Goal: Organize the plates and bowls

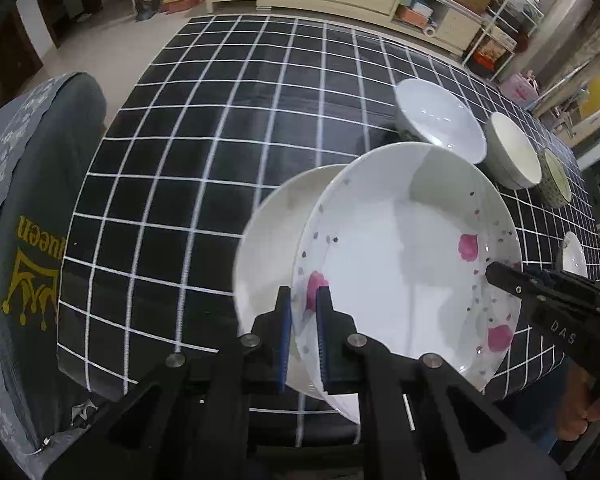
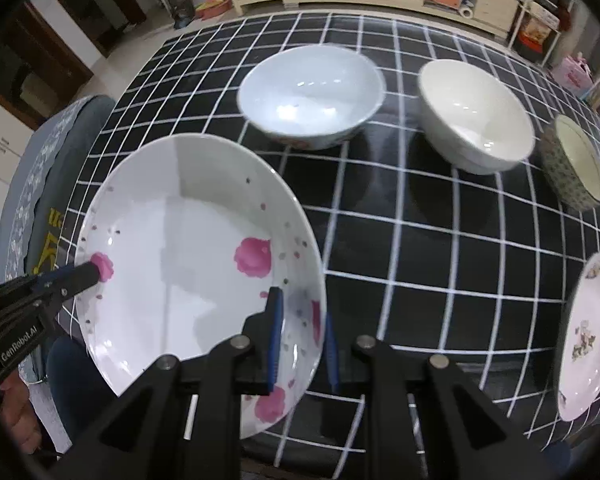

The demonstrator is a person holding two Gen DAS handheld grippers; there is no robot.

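My left gripper (image 1: 303, 300) and right gripper (image 2: 302, 312) each clamped the pink-flowered plate (image 2: 188, 264); 3 bowls (image 2: 312, 100) and 1 plate (image 2: 588, 336) remained unsorted.

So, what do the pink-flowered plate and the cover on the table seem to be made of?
Pink-flowered plate: probably glazed ceramic or porcelain; it is glossy white with sharp light reflections and printed pink flowers, though melamine cannot be excluded. Table cover: probably a woven cloth, black with white grid lines; it looks mostly matt and hangs over the table edge, though its faint sheen leaves coated fabric possible.
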